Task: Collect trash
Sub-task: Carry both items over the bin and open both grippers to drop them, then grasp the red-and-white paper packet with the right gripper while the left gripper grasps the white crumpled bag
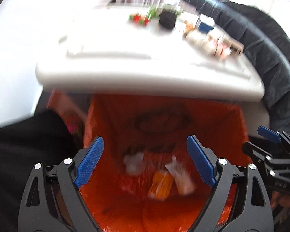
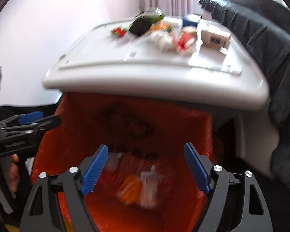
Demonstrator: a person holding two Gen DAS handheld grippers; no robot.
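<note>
- Orange plastic, thin and crinkly: the trash bag point(image 1: 164, 119) hangs open under the near edge of the white table point(image 1: 145, 81), and both my grippers are poised over its mouth.
- Down in the bag lie a few pieces: a white crumpled scrap point(image 1: 134, 161), an orange packet point(image 1: 161, 183) and a pale wrapper point(image 1: 181, 177) touching it. All blurred, so I can't read what they are.
- My left gripper point(image 1: 145, 162) is spread wide with nothing between the blue pads point(image 1: 89, 162).
- My right gripper point(image 2: 146, 166) is the same, splayed wide and empty, just beside the left one over the bag.
- More trash waits on the table, bunched toward its far right corner: a black round piece point(image 2: 141, 25), a red-and-green scrap point(image 2: 118, 31), a white crumpled wad point(image 2: 161, 39), a red-and-white packet point(image 2: 184, 40) and a small pale carton point(image 2: 214, 35).
- My read: all of it is light. Wrappers are soft and slippery, so I'd pinch a raised fold or bunched edge, not a flat face.
- The carton looks stiffer; I'd take it across its narrow sides, gently, or it may crush.
- A dark blanket point(image 2: 261, 29) runs along the table's right edge; a pad could snag it.
</note>
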